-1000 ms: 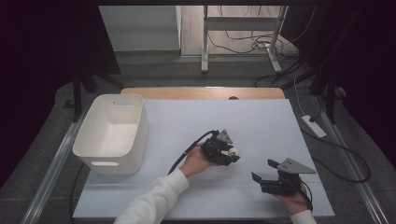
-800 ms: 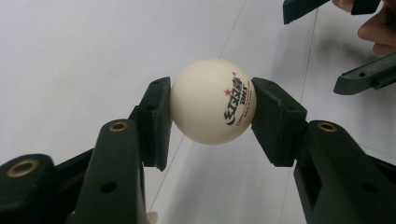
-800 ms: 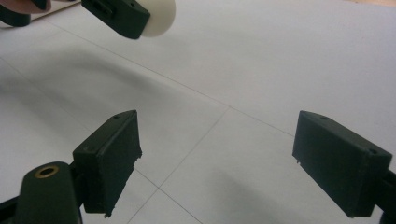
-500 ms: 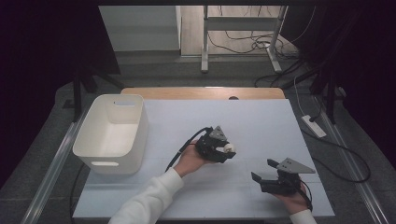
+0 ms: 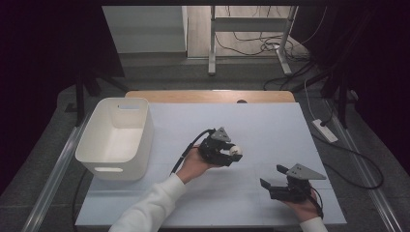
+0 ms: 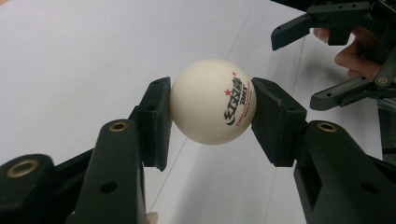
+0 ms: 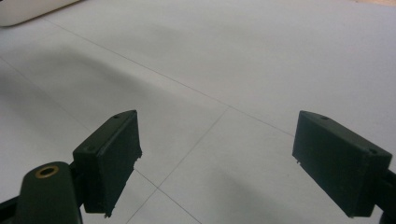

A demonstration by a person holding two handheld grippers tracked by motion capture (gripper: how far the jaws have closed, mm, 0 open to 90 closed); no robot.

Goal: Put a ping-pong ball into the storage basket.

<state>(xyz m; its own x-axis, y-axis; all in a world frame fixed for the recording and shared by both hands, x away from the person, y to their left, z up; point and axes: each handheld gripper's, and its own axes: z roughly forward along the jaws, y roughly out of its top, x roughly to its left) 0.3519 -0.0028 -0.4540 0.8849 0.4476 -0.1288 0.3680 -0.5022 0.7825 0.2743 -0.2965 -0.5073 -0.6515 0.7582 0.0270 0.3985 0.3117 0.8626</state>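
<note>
We are seeing the bench (image 5: 270,125) evenly lit from overhead while its surroundings are sinking into near-black. Soft shadows are spreading across the sheet in the right gripper view. The ball (image 6: 213,101) is showing sharp, its print legible, without glare; nearer claw parts are blurring slightly.

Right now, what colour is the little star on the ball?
Red. The star sits above black lettering on the white ping-pong ball, clearest in the left gripper view.

A white-topped table (image 5: 270,121) carries a white plastic bin (image 5: 116,137) near its left edge, toward the near corner
</note>
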